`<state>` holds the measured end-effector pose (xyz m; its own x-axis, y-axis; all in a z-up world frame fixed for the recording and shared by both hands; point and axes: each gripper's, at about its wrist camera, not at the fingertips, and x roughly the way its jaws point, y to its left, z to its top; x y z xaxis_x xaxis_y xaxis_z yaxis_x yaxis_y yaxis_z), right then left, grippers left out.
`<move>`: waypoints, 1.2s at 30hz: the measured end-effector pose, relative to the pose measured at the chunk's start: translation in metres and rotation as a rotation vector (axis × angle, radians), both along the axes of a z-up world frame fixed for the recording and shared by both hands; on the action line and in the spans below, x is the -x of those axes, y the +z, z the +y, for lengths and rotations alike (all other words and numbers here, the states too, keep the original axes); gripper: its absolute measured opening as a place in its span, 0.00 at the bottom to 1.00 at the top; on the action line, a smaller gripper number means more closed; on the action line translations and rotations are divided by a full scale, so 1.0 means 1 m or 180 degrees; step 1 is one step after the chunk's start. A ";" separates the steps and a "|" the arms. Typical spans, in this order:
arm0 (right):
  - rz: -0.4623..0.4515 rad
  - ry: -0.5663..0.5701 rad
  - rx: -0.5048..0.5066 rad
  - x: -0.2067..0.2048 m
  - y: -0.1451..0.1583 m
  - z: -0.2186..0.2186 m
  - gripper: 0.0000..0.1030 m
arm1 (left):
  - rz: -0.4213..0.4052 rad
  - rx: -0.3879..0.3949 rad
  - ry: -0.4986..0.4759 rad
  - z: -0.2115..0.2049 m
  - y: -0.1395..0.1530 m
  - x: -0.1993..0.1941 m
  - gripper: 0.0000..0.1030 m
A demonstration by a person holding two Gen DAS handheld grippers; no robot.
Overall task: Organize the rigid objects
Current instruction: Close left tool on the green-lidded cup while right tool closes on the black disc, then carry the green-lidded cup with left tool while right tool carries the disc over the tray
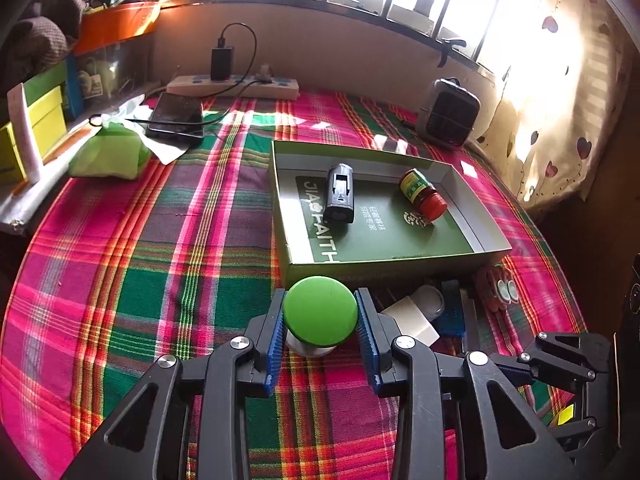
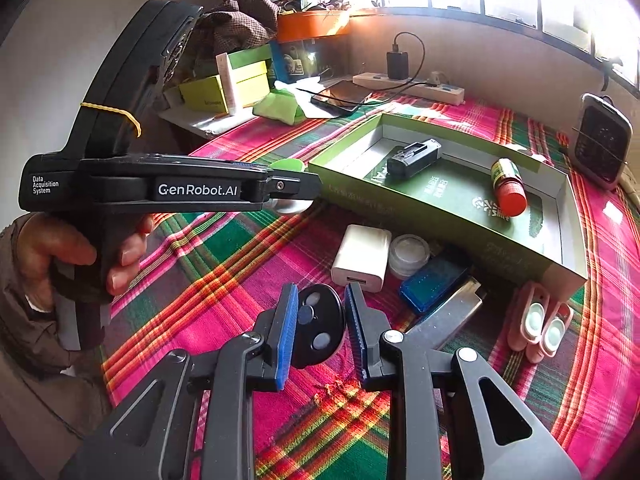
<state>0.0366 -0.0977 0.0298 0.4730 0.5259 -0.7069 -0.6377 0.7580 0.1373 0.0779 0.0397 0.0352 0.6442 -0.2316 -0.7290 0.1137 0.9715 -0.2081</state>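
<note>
- Green-lidded jar (image 1: 320,316): upright, between the left jaws.
- Black disc (image 2: 318,326): between the right jaws.
- Black battery pack (image 1: 339,193) and red-capped bottle (image 1: 423,196): lying inside the green box (image 1: 384,268).

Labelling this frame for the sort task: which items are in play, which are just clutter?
In play:
- green-lidded jar, between the left gripper jaws
- black disc, between the right gripper jaws
- green box holding black battery pack and red-capped bottle
- white charger, blue case

Clutter:
- power strip
- phone
- small heater
</note>
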 end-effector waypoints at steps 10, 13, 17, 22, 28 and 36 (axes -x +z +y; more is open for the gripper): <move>-0.0105 -0.0160 -0.0101 -0.006 0.015 -0.013 0.25 | -0.0087 -0.0026 -0.0061 -0.007 0.014 0.001 0.31; -0.0160 -0.0256 -0.0124 -0.010 0.023 -0.020 0.25 | -0.0115 -0.0019 -0.0087 -0.009 0.019 -0.002 0.31; -0.0240 -0.0383 -0.0122 -0.019 0.033 -0.031 0.25 | -0.0141 -0.0027 -0.0138 -0.014 0.025 -0.010 0.31; -0.0308 -0.0593 -0.0098 -0.037 0.042 -0.044 0.25 | -0.0150 -0.0004 -0.0225 -0.022 0.031 -0.026 0.31; -0.0322 -0.0884 -0.0090 -0.067 0.047 -0.062 0.25 | -0.0148 -0.0004 -0.0345 -0.037 0.032 -0.045 0.31; -0.0317 -0.1215 0.0000 -0.110 0.044 -0.080 0.25 | -0.0077 0.0031 -0.0390 -0.049 0.024 -0.079 0.31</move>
